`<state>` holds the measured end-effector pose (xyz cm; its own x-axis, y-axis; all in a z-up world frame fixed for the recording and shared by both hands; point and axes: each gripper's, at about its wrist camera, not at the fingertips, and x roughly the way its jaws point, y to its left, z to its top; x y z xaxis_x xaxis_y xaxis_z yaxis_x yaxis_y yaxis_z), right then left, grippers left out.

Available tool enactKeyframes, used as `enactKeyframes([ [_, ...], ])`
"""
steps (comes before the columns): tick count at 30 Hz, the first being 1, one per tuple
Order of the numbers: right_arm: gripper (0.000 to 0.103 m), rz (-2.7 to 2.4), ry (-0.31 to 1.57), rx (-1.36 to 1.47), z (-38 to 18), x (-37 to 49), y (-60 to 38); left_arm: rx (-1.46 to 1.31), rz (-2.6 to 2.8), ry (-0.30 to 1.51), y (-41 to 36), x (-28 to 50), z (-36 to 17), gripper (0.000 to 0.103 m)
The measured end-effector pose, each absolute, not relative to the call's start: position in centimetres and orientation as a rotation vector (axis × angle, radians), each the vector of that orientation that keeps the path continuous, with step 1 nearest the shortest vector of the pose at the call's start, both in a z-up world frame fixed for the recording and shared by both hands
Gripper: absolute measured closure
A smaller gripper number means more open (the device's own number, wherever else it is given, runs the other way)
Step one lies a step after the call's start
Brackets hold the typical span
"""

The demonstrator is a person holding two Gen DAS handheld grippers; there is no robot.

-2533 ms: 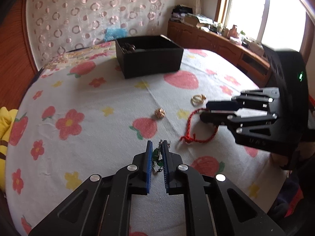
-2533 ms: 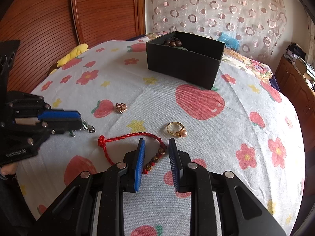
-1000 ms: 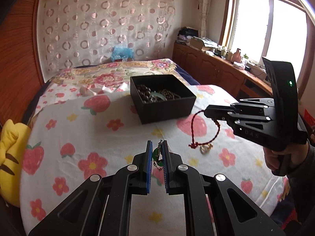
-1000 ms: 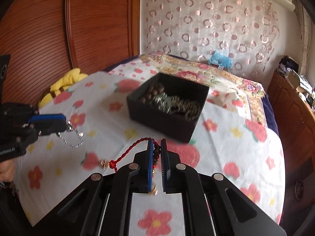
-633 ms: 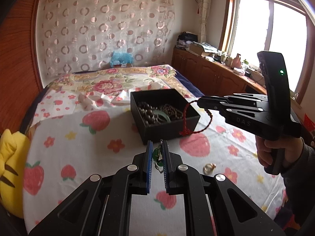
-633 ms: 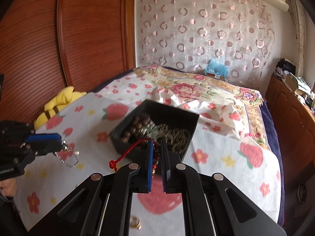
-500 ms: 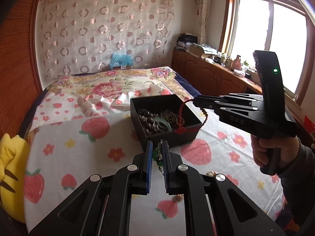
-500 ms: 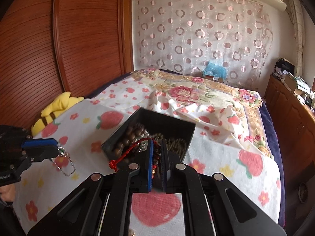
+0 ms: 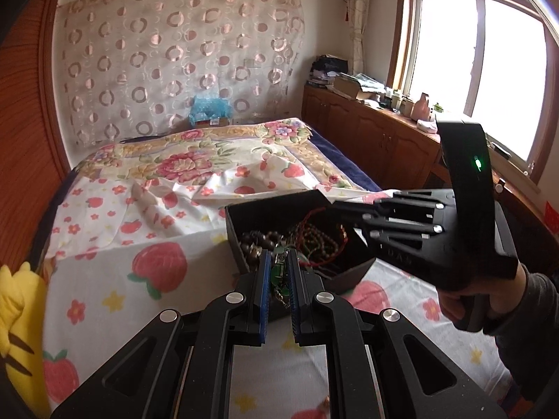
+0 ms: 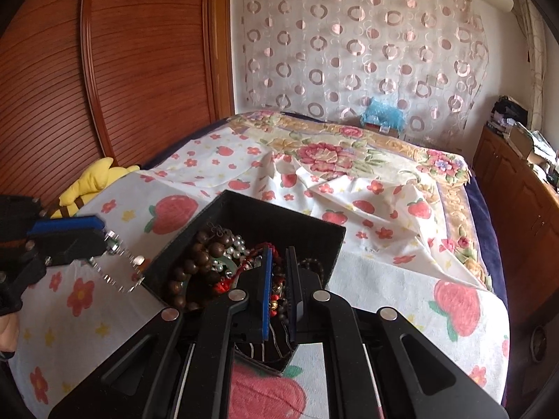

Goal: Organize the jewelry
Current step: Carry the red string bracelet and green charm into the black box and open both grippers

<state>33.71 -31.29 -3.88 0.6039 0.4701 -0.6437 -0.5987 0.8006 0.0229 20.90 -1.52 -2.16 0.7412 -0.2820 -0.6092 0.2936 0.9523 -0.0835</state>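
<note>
The black box [image 9: 349,269] [image 10: 279,211] holds several bead strings and stands on the strawberry sheet. My right gripper [image 10: 278,258] [image 9: 340,210] hangs over the box's inside, shut on the red cord bracelet [image 10: 227,284] [image 9: 316,212], whose loop droops among the beads. My left gripper [image 9: 278,262] [image 10: 104,235] is shut on a silver chain with a green pendant [image 9: 277,274] [image 10: 118,274]. It sits just short of the box's near left corner, and the chain dangles outside the wall.
A yellow plush toy [image 9: 14,314] [image 10: 94,178] lies at the bed's left edge by the wooden wall panel [image 10: 139,70]. Wooden cabinets [image 9: 367,132] run under the window. A hand [image 9: 464,300] grips the right tool. A small gold piece [image 9: 326,399] lies on the sheet.
Both grippers have travelled toward the box, each still carrying its piece. The red bracelet now hangs inside the box, and the chain has come up to the box's side.
</note>
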Motion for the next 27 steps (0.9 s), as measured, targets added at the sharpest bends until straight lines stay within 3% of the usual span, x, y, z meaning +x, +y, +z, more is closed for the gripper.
enactKeyframes([
  [3, 0.094, 0.622, 0.675, -0.195, -3.7, 33.6, -31.7, 0.022, -0.325, 0.668, -2.0, 21.9, -2.1, 0.094],
  [7, 0.085, 0.615, 0.666, -0.200, -3.6, 33.5, -32.1, 0.035, -0.334, 0.669, -2.9, 23.1, -2.1, 0.094],
  [27, 0.084, 0.575, 0.698, -0.146, -5.2, 29.0, -36.7, 0.066, -0.356, 0.710, -5.5, 24.9, -3.9, 0.093],
])
